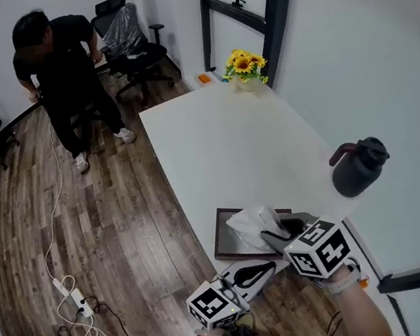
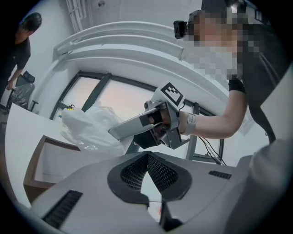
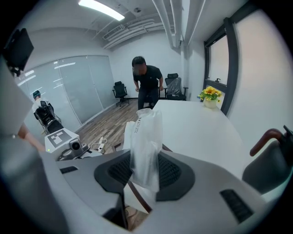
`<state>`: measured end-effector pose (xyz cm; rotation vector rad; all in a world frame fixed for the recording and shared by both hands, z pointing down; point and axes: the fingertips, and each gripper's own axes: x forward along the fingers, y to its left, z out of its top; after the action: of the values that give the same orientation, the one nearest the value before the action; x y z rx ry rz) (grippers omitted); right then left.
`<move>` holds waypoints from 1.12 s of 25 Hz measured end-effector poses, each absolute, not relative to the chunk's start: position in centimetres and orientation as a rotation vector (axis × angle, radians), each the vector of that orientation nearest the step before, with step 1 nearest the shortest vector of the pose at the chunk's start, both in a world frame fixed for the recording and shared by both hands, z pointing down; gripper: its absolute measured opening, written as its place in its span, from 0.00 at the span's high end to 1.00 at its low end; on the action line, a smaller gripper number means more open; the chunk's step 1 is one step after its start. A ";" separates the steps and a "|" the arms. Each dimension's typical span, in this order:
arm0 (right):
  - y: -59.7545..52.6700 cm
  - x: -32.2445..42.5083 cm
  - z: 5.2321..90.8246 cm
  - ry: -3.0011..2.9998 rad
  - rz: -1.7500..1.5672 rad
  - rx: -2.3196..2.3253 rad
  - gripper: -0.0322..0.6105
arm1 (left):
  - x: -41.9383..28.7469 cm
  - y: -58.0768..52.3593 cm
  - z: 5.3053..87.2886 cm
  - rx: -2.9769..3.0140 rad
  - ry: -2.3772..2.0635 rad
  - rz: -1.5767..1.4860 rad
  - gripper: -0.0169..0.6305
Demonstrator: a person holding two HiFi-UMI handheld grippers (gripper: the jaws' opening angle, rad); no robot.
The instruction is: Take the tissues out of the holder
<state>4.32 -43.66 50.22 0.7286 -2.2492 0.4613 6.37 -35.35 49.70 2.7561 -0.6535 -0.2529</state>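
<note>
Currently the tissue pack (image 3: 145, 137) is pinched by the right gripper (image 3: 143, 164) just above the near holder (image 1: 222, 237) and should be raised straight; the left gripper (image 2: 147, 156) is pressed together, empty.

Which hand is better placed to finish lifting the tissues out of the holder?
Right. The right gripper is clamped on the tissue pack over the holder. The left gripper sits beside it, shut and empty.

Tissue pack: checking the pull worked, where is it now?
Head view, lower right: tissue pack pinched in the right gripper over the brown holder at the near table edge.
</note>
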 end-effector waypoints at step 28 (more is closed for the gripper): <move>-39.6 6.3 43.6 -2.451 0.463 0.957 0.74 | 7.0 -33.1 44.8 2.840 -0.626 -0.229 0.96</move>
<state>6.35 -39.58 43.57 0.9571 -2.4510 0.4634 7.00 -33.09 44.78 2.8397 -0.6265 -0.2292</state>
